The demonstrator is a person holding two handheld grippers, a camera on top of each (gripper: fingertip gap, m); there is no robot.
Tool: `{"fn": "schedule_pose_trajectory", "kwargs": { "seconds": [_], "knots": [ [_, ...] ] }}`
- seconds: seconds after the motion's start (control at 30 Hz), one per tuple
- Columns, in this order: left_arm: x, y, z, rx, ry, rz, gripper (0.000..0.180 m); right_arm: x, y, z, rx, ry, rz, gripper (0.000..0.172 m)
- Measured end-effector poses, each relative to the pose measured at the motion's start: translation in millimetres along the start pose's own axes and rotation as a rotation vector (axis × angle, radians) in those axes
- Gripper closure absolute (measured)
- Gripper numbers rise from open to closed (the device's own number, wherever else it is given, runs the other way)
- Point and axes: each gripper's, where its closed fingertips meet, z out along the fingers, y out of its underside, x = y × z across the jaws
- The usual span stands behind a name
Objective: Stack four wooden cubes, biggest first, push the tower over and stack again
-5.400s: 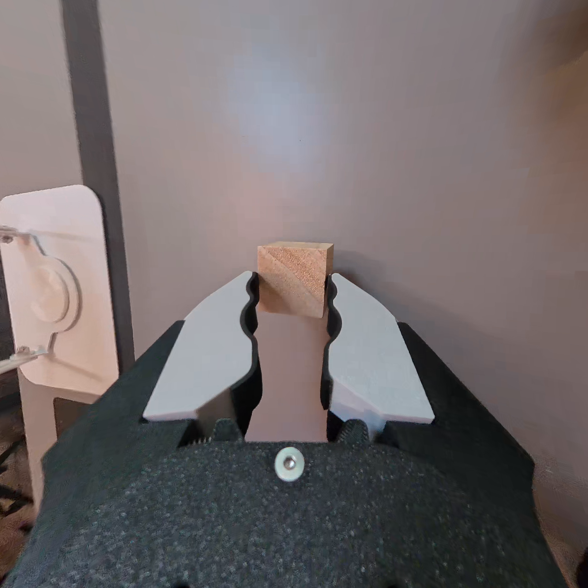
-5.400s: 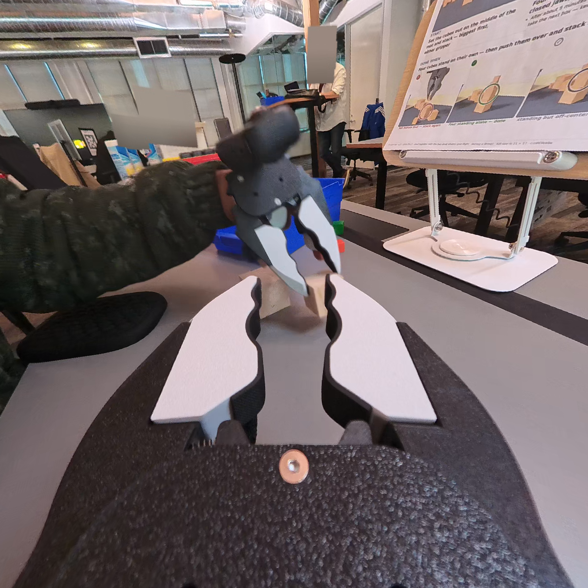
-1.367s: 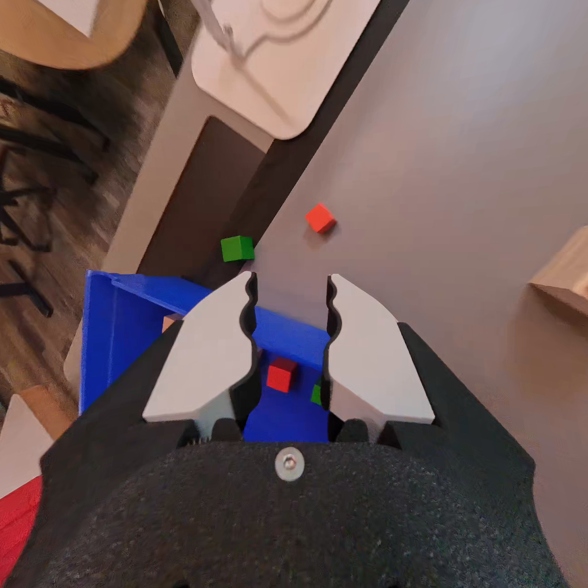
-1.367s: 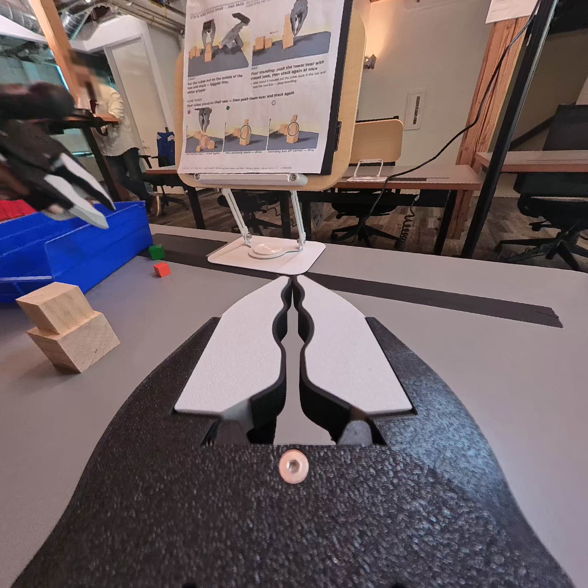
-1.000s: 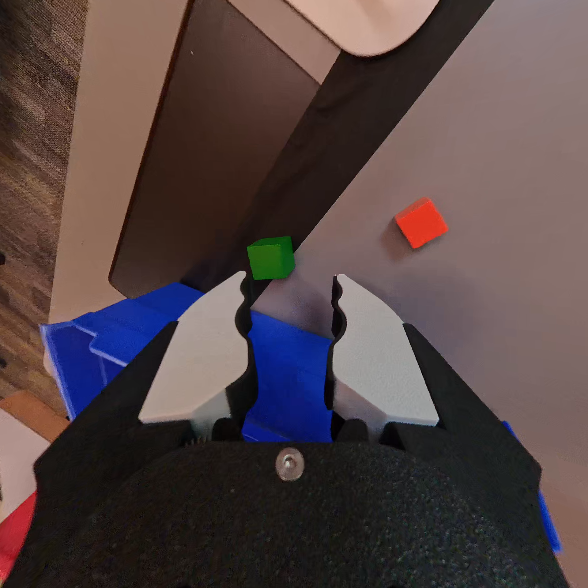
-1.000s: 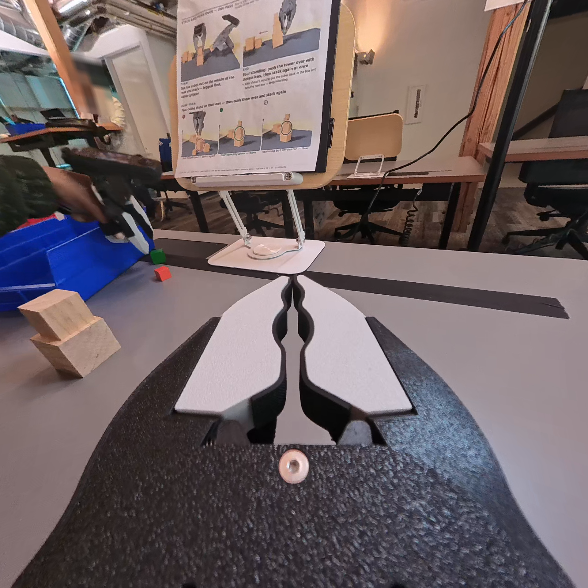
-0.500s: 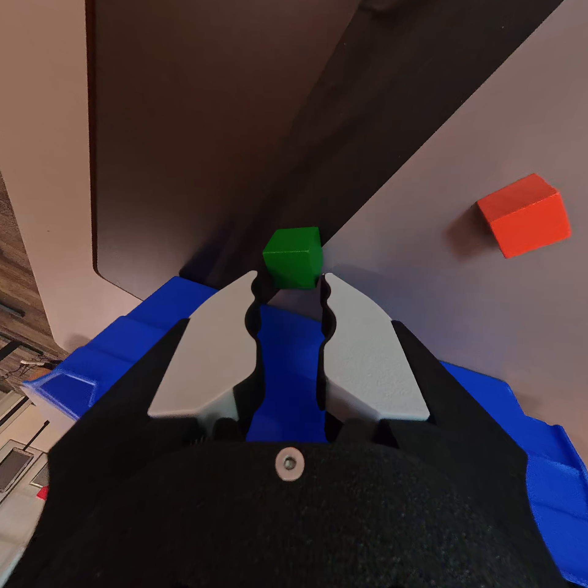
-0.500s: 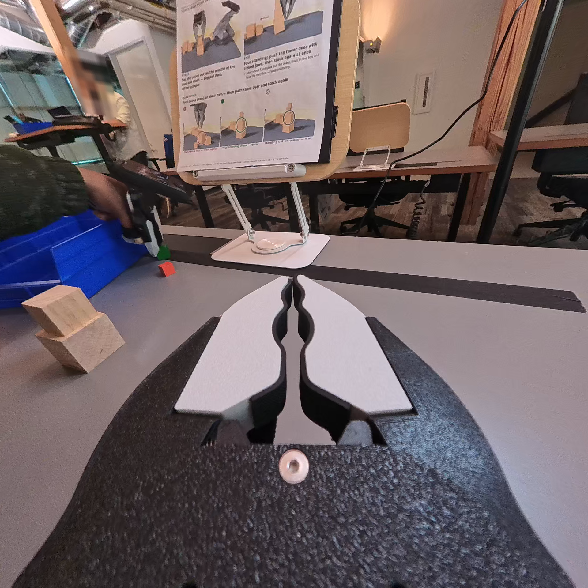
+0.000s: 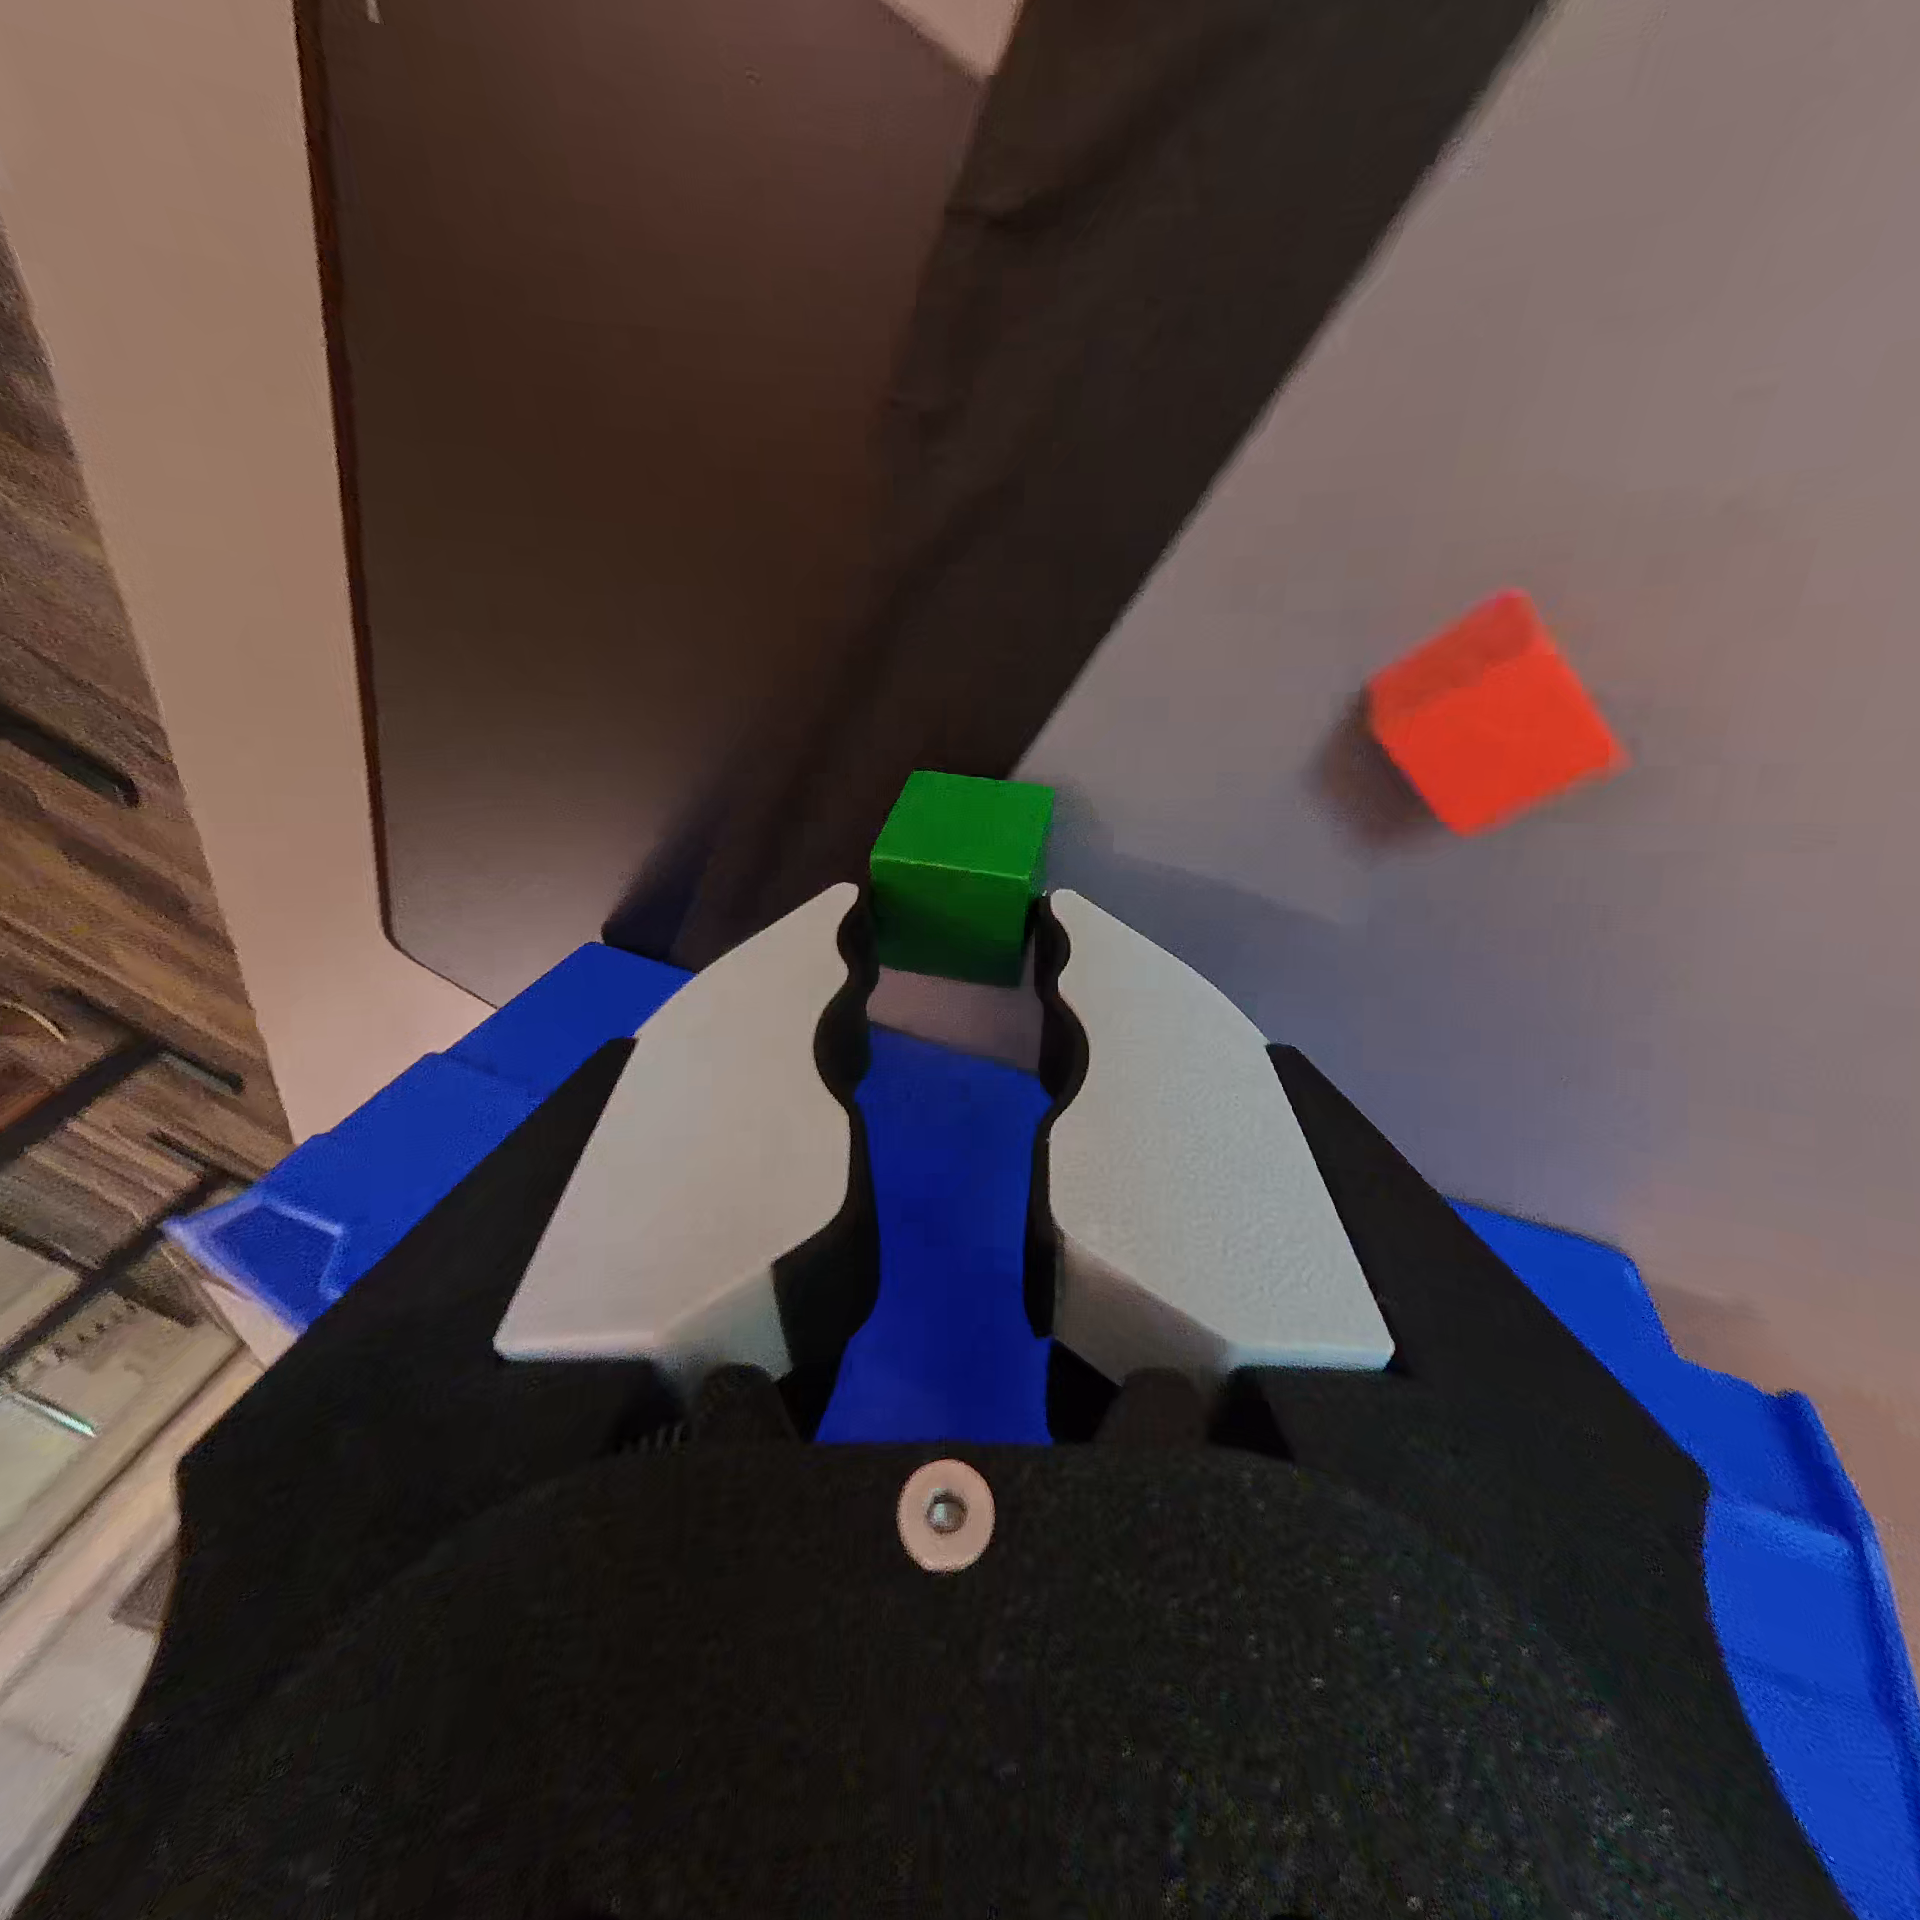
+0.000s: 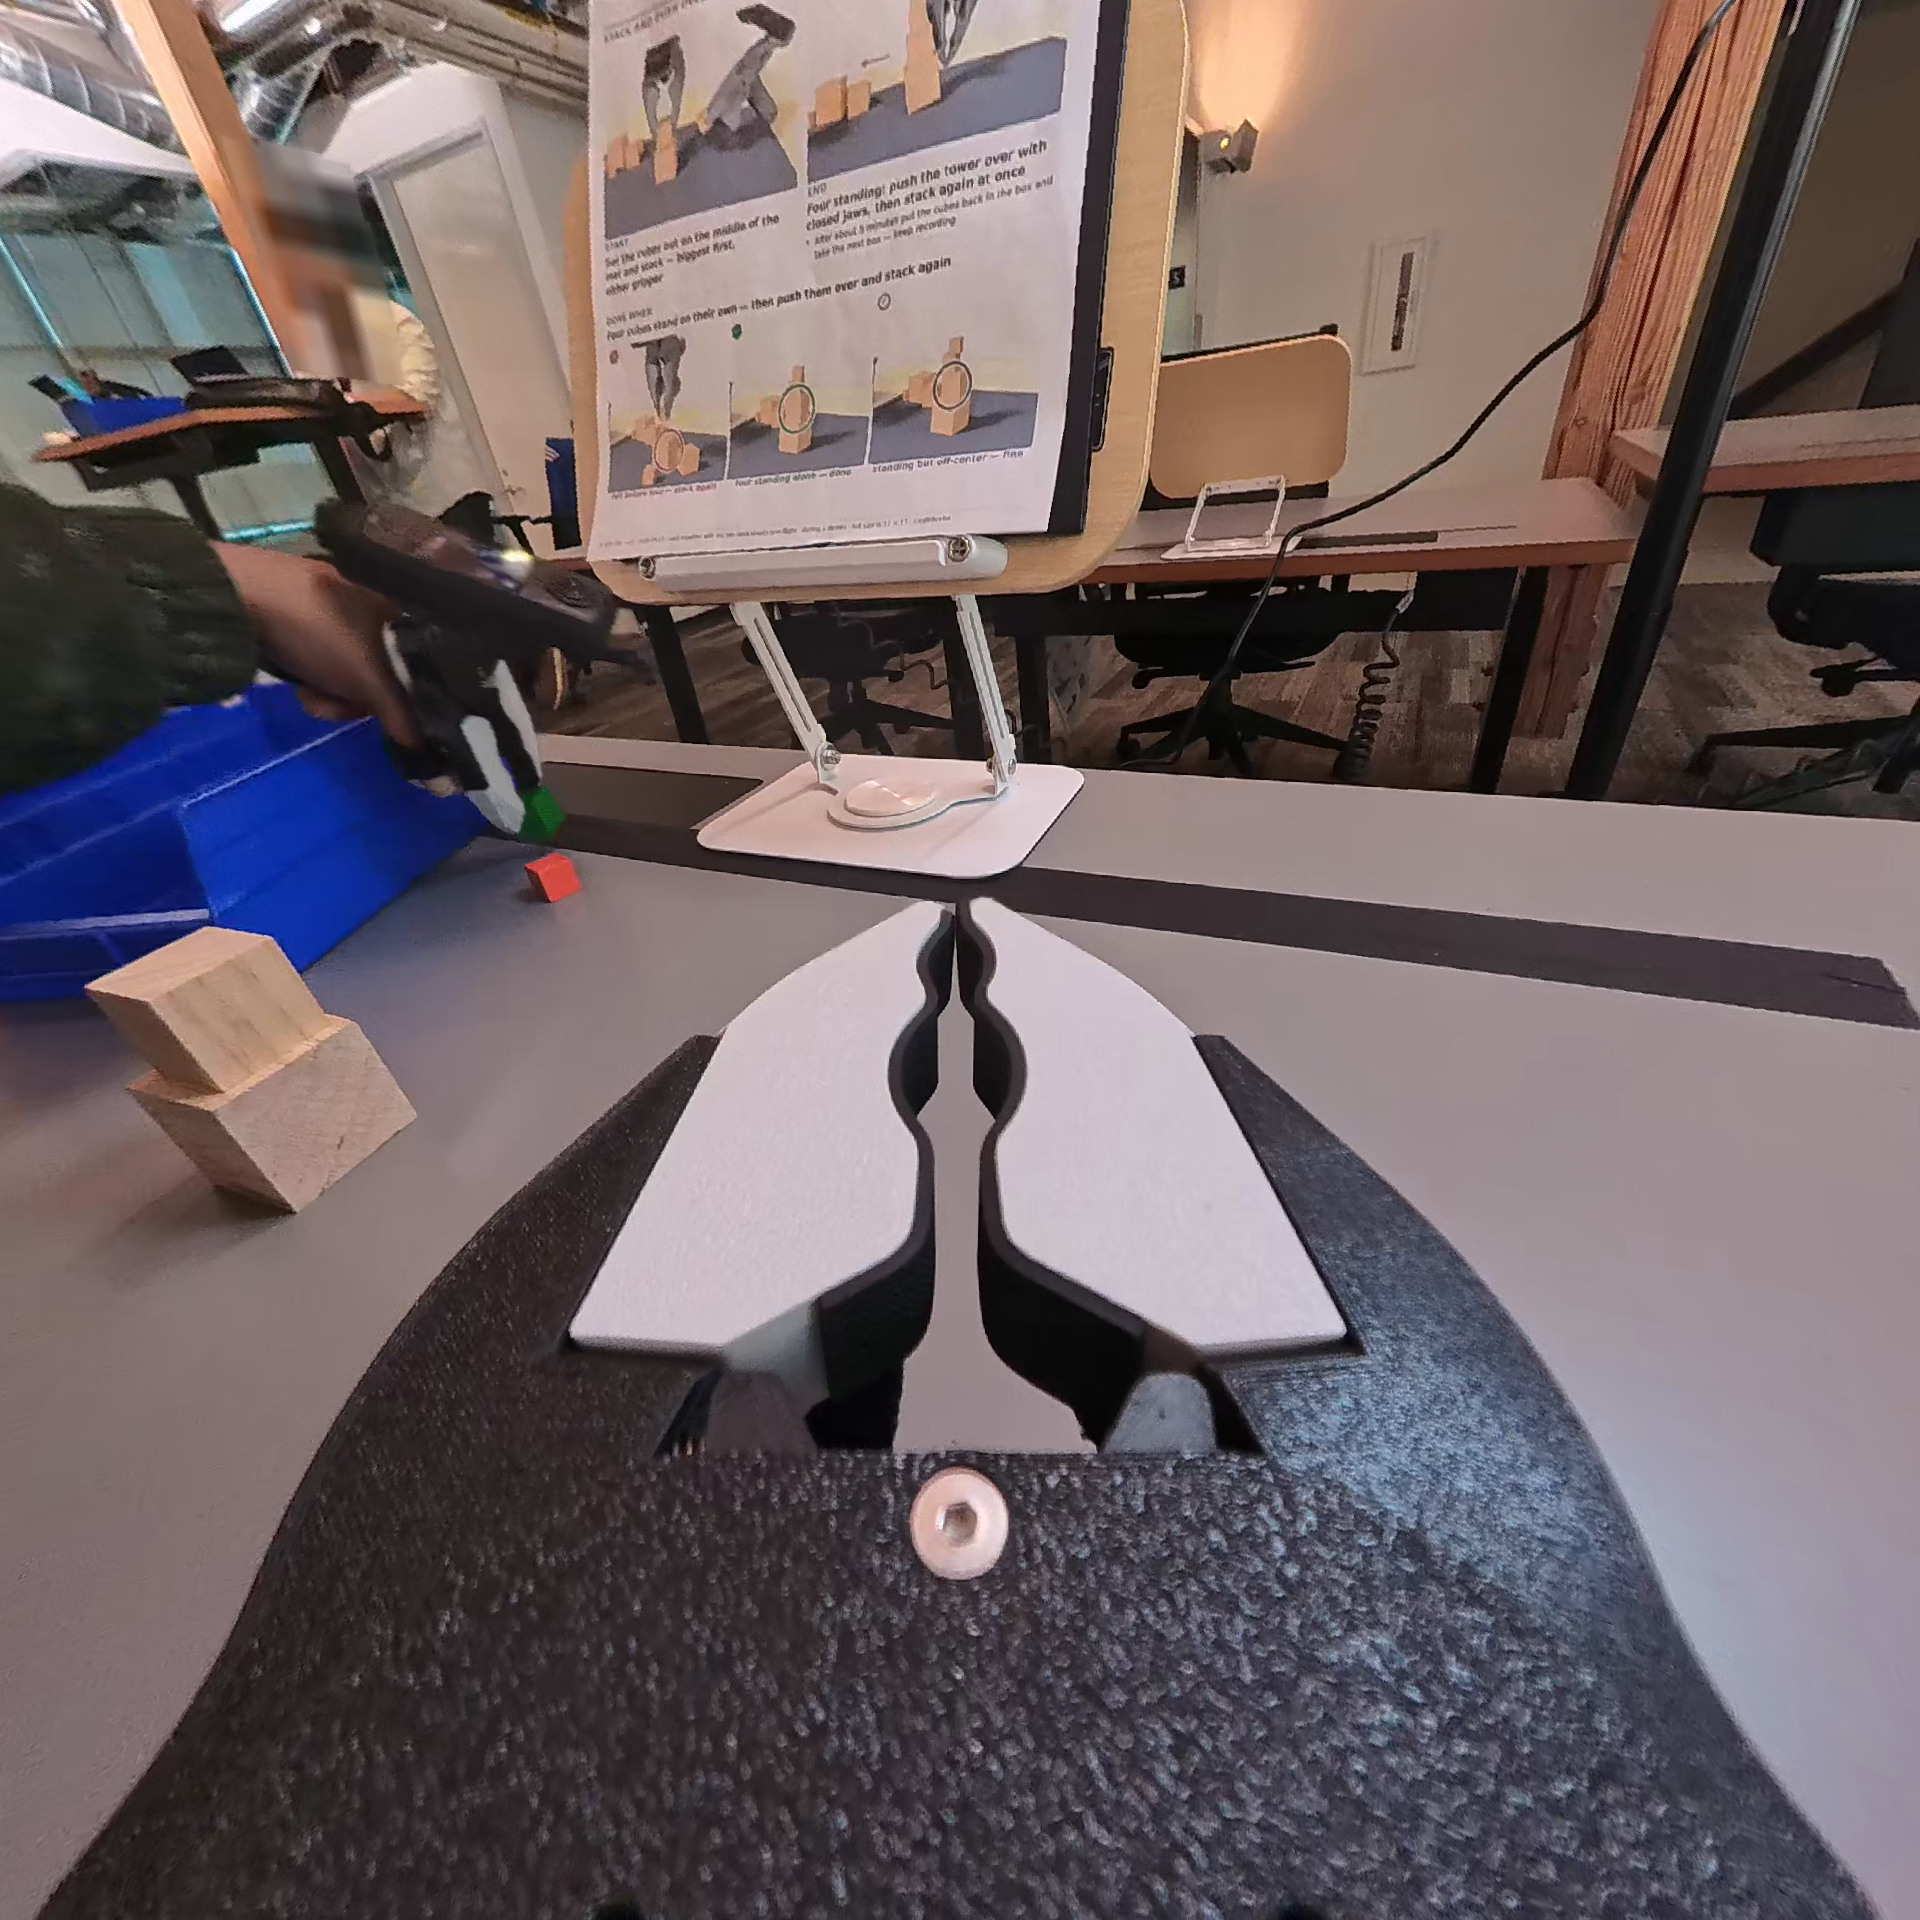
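1. Left gripper [image 9: 954, 914]: jaws closed down on the small green cube [image 9: 961, 873], pads on its two opposite side faces at the very fingertips. Cube sits at the edge of the dark strip [image 9: 935, 520] on the grey table [image 9: 1558, 312], just past the blue bin [image 9: 416, 1143].
2. Cube handling, my read: light, rigid, smooth painted faces, so a bit slippery. Flat parallel sides suit a pinch. The hold is tip-only, so shallow.
3. Red cube [image 9: 1491, 717] lies loose nearby to the right, not touched.
4. Left pose: pitched steeply down over the bin wall, fingers reaching forward to the table.
5. Right gripper [image 10: 956, 925]: fingers together, holding nothing, level above the table. Two stacked wooden blocks [image 10: 249, 1070] sit well to its left.
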Motion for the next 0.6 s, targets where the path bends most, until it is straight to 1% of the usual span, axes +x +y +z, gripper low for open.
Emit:
{"fn": "schedule_pose_trajectory", "kwargs": {
  "seconds": [0.13,0.27,0.43,0.53,0.6],
  "knots": [
    [26.6,2.2,-48.8,0.156,-0.027,0.084,0.151,-2.7,-4.7,-1.3,0.015,-0.007,-0.001,0.172],
    [71.1,11.3,-107.5,0.284,-0.013,0.175,0.152,-6.5,-6.4,-1.6,0.021,-0.015,-0.010,0.172],
    [140.6,18.2,-157.7,0.314,0.065,0.324,0.152,-8.4,-7.3,-2.3,0.025,-0.005,-0.039,0.172],
    [182.3,12.8,-178.7,0.321,0.115,0.408,0.152,-6.0,-10.4,-4.5,0.038,0.015,-0.049,0.172],
    [203.7,7.0,-186.9,0.315,0.125,0.453,0.152,-3.8,-11.9,-5.8,0.044,0.027,-0.053,0.172]
  ]
}}
